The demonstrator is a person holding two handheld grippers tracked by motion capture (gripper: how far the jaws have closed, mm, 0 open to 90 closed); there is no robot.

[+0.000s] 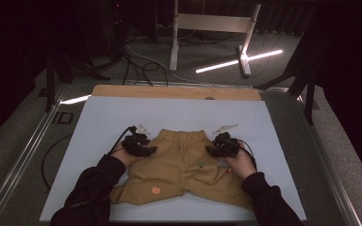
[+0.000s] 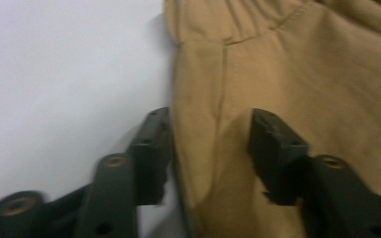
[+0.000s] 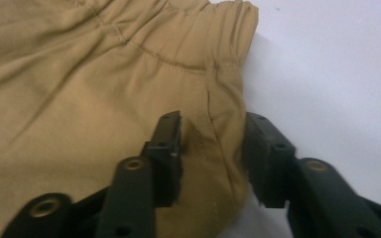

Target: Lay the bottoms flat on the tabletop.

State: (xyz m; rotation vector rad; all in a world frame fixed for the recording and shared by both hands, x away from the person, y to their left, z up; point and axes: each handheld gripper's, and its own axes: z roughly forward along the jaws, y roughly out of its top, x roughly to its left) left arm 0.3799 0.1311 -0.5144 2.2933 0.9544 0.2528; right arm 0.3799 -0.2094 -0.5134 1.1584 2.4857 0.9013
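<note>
At the shorts' (image 1: 179,162) side seams, left gripper (image 2: 211,148) and right gripper (image 3: 212,153) are pinching fabric; folding not yet started.

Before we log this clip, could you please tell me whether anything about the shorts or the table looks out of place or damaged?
Nothing looks damaged or spilled. The tan shorts lie on the white mat, waistband away from the person, legs slightly rumpled. A small orange patch on one leg looks like a print rather than a stain. Each side seam bunches between a hand-held gripper's jaws.
</note>
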